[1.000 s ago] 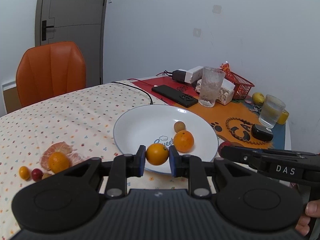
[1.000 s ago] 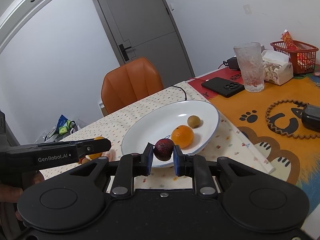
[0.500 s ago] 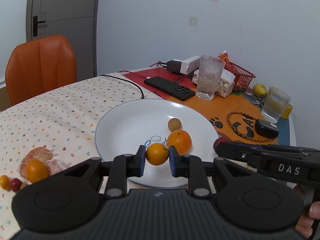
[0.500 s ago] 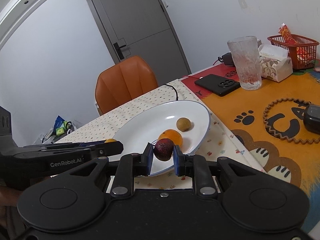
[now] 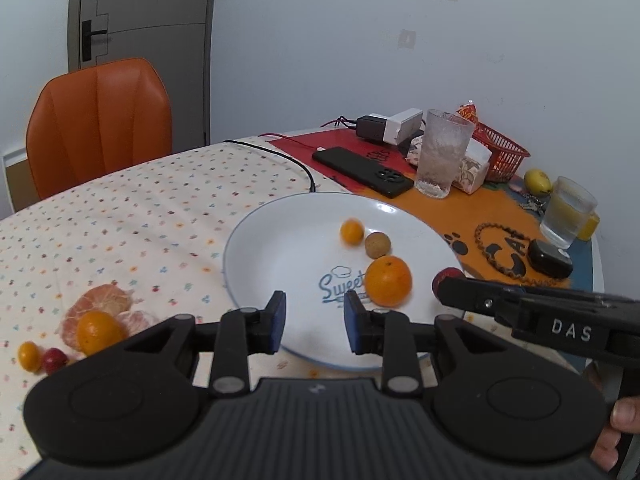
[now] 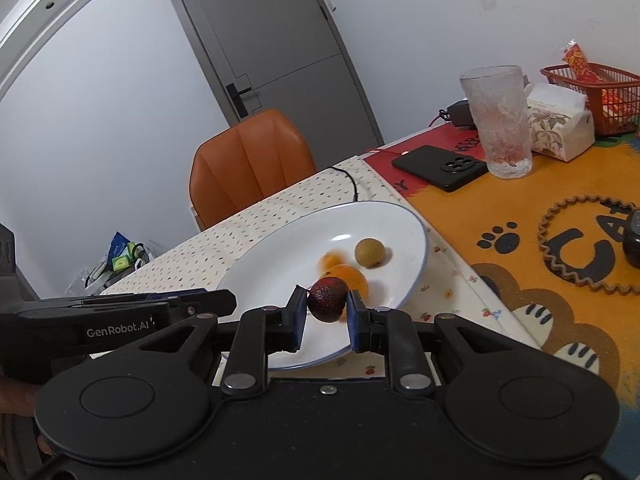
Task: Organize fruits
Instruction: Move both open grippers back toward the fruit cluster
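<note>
Left gripper point(image 5: 313, 322): my jaws stand apart, nothing between them, over the near rim of the plate point(image 5: 256, 240).
Right gripper point(image 6: 326, 316): I clamp a dark red fruit point(image 6: 328, 299) above the plate's near edge.
Done: small orange fruit point(image 5: 351, 231) (blurred), brown round fruit point(image 5: 377, 244) and orange point(image 5: 388, 280) lie on the plate.
Left: the dark red fruit I hold; peeled orange pieces point(image 5: 98, 316) and two small fruits point(image 5: 40, 358) on the tablecloth point(image 5: 120, 216).

Plate point(image 5: 256, 236) and phone point(image 5: 360, 170) on table point(image 5: 120, 208)

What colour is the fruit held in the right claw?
Dark maroon red fruit, clearest in the right wrist view, pinched in the right claw.
</note>
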A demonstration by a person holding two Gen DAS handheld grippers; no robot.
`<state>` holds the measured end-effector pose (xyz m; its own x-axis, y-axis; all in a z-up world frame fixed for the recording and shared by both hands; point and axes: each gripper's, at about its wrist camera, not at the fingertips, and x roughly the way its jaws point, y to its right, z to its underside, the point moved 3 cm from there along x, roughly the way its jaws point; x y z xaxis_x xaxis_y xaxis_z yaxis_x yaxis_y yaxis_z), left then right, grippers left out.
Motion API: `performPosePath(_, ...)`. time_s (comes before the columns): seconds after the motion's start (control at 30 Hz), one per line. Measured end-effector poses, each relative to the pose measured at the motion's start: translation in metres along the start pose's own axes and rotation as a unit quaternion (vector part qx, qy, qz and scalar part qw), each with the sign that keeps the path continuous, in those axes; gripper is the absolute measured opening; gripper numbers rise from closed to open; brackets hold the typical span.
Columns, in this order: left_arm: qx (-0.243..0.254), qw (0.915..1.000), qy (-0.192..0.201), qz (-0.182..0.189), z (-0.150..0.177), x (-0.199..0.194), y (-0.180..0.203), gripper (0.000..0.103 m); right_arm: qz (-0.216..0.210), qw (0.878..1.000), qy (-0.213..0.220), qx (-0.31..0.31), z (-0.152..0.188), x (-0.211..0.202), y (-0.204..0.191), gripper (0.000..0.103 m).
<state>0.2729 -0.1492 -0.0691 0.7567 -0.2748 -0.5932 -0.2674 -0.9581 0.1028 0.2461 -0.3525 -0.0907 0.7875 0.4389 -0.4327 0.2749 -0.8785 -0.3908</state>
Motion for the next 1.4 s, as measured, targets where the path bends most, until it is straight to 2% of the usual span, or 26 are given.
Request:
performPosePath(0.03,-0.003,1.0,0.005,-0.003,0.0,-0.003,-0.003,0.036,-0.001,1.0,-0.002,-0.001,-0.001,0.002,-0.001,0.02)
performPosePath(0.1,-0.016,0.9998,0.011,-0.008,0.002,-0.009,-0.01,0.048,-0.004,1.0,-0.003,-0.007,-0.002,0.003,-0.005,0.023)
performPosePath(0.33,-0.031,0.9992,0.014,-0.022,0.007,-0.025,-0.025,0.056,0.001,1.0,0.009,-0.005,-0.002,-0.001,-0.012,0.034)
performPosePath(0.43,-0.036,0.9986,0.023,-0.029,0.009,-0.032,-0.029,0.069,0.003,1.0,0.007,-0.008,0.001,-0.003,-0.015,0.04)
performPosePath(0.5,-0.035,0.9983,0.03,-0.035,0.011,-0.038,-0.03,0.075,0.003,1.0,0.008,-0.009,0.002,-0.005,-0.017,0.049)
performPosePath(0.77,-0.044,0.9962,0.043,-0.061,0.019,-0.06,-0.045,0.079,-0.004,1.0,0.007,-0.009,0.011,-0.011,-0.026,0.056)
performPosePath(1.07,-0.058,0.9935,0.058,-0.078,0.026,-0.087,-0.065,0.081,-0.017,1.0,0.0,-0.026,0.019,-0.014,-0.049,0.06)
performPosePath(1.4,-0.08,0.9897,0.062,-0.101,0.037,-0.106,-0.094,0.083,-0.04,0.998,-0.008,-0.048,0.025,-0.009,-0.08,0.069)
